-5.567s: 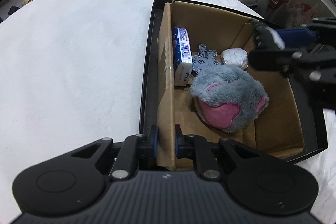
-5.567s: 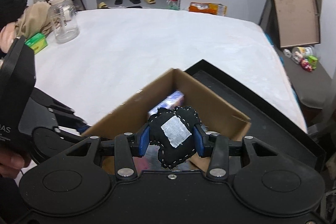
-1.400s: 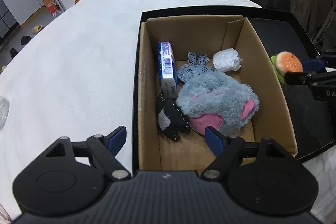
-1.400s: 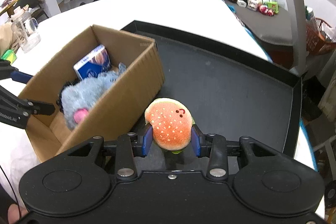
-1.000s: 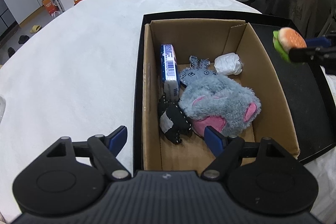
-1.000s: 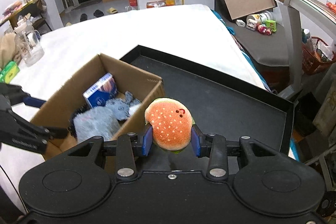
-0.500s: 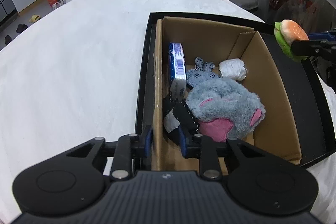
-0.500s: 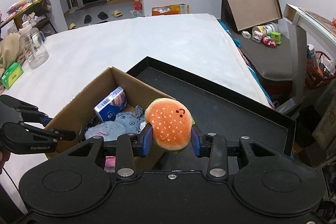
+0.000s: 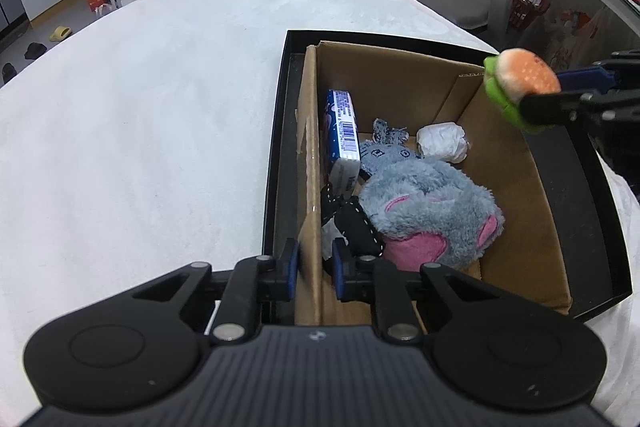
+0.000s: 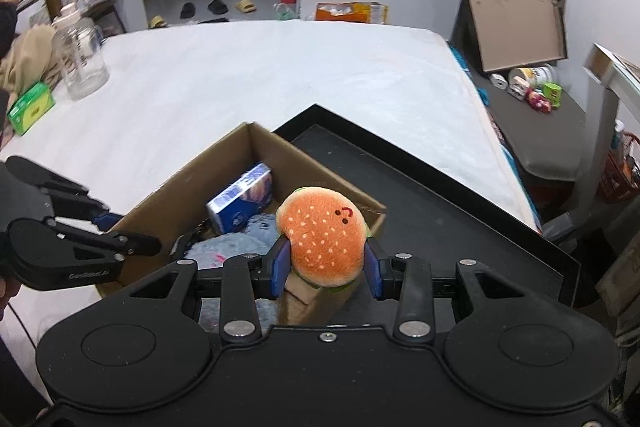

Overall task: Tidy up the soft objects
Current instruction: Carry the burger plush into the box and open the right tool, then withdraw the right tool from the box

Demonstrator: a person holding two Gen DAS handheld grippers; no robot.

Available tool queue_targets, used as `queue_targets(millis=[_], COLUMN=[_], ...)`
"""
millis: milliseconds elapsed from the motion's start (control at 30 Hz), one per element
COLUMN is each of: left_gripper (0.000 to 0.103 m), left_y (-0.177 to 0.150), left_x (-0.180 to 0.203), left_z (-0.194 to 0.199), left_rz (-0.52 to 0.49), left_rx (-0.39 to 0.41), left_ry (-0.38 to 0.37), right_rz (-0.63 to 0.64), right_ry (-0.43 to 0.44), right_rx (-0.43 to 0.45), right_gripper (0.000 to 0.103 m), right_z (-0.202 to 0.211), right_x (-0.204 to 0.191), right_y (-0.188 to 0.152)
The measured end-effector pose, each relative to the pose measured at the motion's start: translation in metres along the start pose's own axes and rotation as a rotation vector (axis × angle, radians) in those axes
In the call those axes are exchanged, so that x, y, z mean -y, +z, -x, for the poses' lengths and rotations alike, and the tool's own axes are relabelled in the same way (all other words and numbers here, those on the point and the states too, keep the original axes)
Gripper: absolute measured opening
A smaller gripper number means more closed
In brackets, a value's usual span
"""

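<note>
A right hand-held gripper [image 10: 325, 269] carries a plush burger [image 10: 323, 235], pinched between its blue pads, above the right rim of a cardboard box [image 9: 516, 227] that sits in a black tray [image 10: 440, 211] at the near right corner of a white tabletop [image 9: 160, 115]. The left hand-held gripper [image 9: 314, 269] is narrowed onto the box's left wall at its near corner, one pad outside and one inside, apparently steadying it. Inside the box lie a gray and pink plush [image 9: 428, 211], a small black stitched toy [image 9: 352, 225], a blue tissue pack [image 9: 342, 143] standing against the left wall, a small gray knitted toy [image 9: 384, 151] and a white crumpled wad [image 9: 442, 143]. The burger hangs over the box's edge rather than squarely over the opening, so the likeliest slip from here is a release too soon: the toy could strike the rim and tumble out onto the tray. The soft, rounded plush could also squirm from the pads if the grip eases while moving. A descent that clips the thin cardboard wall might shove or tip the box, though the left grip on the opposite wall should limit that. The big gray plush crowds the middle, so the burger may land on top and roll.
</note>
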State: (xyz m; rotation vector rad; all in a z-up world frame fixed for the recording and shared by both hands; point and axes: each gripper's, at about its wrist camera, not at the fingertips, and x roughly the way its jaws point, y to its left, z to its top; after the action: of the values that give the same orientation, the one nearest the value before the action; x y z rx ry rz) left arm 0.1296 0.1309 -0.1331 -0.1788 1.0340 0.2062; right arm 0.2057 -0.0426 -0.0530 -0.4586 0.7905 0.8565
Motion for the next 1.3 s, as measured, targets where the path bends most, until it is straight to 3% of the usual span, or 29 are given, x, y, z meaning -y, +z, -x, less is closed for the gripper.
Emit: queue_targets(millis=[767, 900, 1000, 1300], left_gripper=[0.016, 0.016, 0.017, 0.021], left_y=[-0.003, -0.002, -0.002, -0.002], left_x=[-0.015, -0.016, -0.016, -0.007], left_z=[-0.001, -0.001, 0.0, 0.005], left_rz=[0.01, 0.01, 0.008, -0.023], left_rx=[0.016, 0.013, 0.01, -0.007], left_ry=[-0.075, -0.081, -0.081, -0.07], right_rz=[0.104, 0.079, 0.086, 0.053], right_ry=[0.171, 0.189, 0.173, 0.153], right_rx=[-0.188, -0.21, -0.195, -0.172], right_gripper=[0.039, 0.046, 0.053, 0.053], right_z=[-0.003, -0.003, 0.001, 0.006], right_x=[-0.048, -0.049, -0.05, -0.042], right_y=[-0.005, -0.006, -0.007, -0.009])
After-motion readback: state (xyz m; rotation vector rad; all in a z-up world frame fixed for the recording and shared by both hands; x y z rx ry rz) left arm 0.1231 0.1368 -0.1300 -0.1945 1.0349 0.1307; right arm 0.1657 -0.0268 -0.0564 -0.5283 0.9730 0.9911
